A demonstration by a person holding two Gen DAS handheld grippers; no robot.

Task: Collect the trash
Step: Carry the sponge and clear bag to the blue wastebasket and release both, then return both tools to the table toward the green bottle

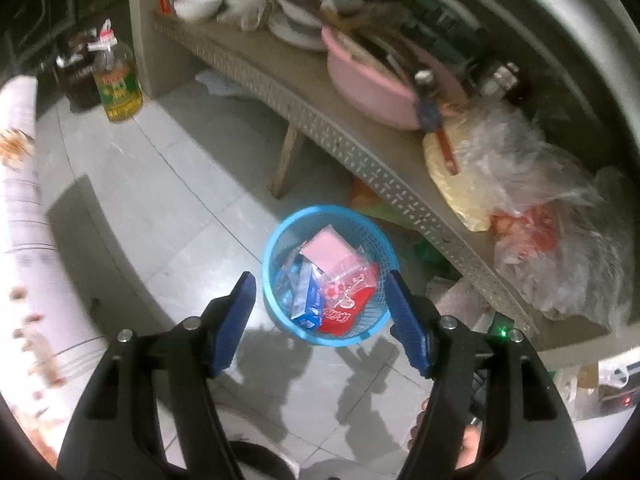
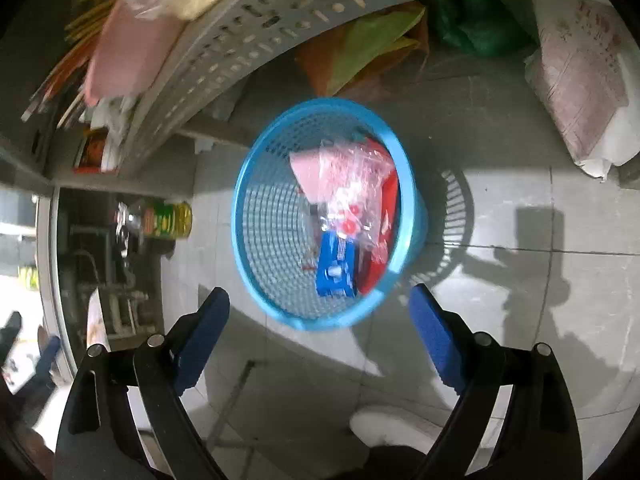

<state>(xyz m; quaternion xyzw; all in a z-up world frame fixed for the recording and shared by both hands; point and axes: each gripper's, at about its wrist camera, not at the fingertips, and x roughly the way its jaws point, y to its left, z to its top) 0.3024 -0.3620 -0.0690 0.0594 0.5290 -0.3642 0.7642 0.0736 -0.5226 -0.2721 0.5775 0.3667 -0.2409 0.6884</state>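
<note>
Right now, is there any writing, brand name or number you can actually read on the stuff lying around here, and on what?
None can be read for certain.
Oil bottle: green and yellow label, print blurred.
Red packet in the blue basket: white characters, too blurred.
Blue box in the basket: white print, too small.
Pinkish sack on the floor: rows of print, unreadable.

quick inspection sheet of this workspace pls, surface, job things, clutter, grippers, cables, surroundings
surface: grey tiled floor, hard shadows
job's things: blue mesh basket on the floor holds a pink box, blue box, red packet and clear wrapper
clutter: pink basin, bowls and plastic bags on the perforated shelf; oil bottle on the floor
grippers: left gripper and right gripper open, empty, above the basket
cables: nothing seen
surroundings: bags under the shelf
</note>
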